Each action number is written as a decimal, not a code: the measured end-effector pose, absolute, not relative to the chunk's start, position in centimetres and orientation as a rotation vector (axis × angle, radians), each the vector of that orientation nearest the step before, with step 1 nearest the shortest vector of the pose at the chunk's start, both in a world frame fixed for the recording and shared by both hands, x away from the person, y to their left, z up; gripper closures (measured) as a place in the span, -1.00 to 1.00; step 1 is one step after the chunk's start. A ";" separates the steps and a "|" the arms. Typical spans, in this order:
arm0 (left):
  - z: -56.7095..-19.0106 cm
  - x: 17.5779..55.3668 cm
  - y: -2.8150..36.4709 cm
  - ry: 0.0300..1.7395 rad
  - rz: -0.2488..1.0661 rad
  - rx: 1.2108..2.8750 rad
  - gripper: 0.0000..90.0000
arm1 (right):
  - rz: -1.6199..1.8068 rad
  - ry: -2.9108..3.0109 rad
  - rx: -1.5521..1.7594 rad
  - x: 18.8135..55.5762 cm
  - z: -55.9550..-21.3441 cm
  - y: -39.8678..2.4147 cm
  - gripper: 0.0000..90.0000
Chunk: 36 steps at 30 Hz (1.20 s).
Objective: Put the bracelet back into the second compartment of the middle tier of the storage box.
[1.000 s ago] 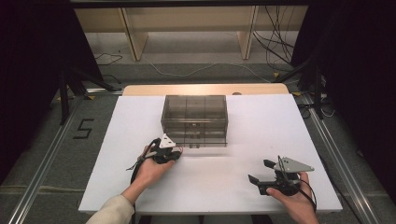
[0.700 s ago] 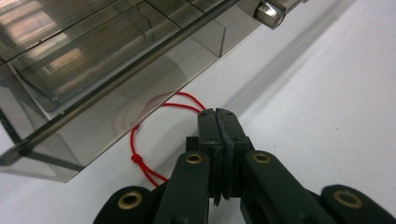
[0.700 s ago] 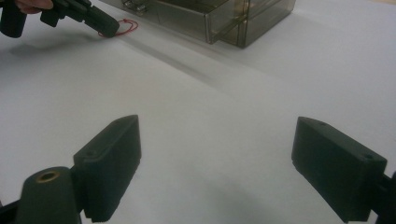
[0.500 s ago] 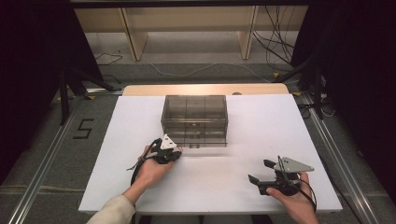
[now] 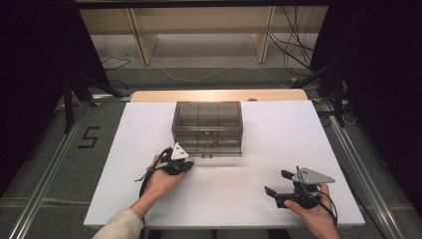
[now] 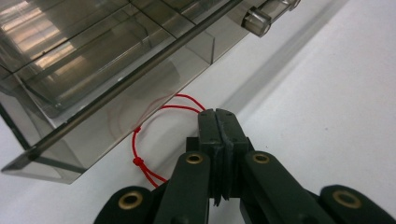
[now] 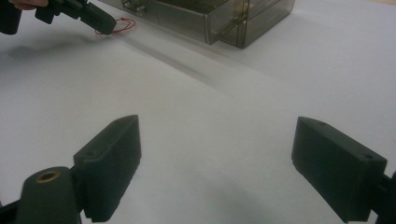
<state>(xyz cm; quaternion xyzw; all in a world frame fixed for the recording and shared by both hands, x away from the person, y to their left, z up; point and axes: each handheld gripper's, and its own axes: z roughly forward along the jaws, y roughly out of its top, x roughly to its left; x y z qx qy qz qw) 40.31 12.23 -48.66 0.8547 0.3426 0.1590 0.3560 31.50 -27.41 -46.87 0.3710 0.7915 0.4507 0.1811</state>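
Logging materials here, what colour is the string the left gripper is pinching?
Red; the string shows best in the left gripper view.

Wooden shelving [image 5: 199,30] and cables [image 5: 293,40] behind table [image 5: 298,129].

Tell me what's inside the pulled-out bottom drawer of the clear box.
Part of a red string loop lies in the drawer; the left gripper pinches its near end. Reflections hide the drawer's back.

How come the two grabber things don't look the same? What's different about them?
The left gripper has its jaws pressed shut on a red string; the right gripper has its jaws wide apart, holding nothing. The left gripper sits beside the clear drawer box; the right gripper is well away from it. Both have black jaws.
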 end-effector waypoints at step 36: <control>-46.9 38.1 11.6 0.801 0.405 2.218 0.99 | 1.269 2.236 1.055 31.4 -46.9 -27.4 -0.63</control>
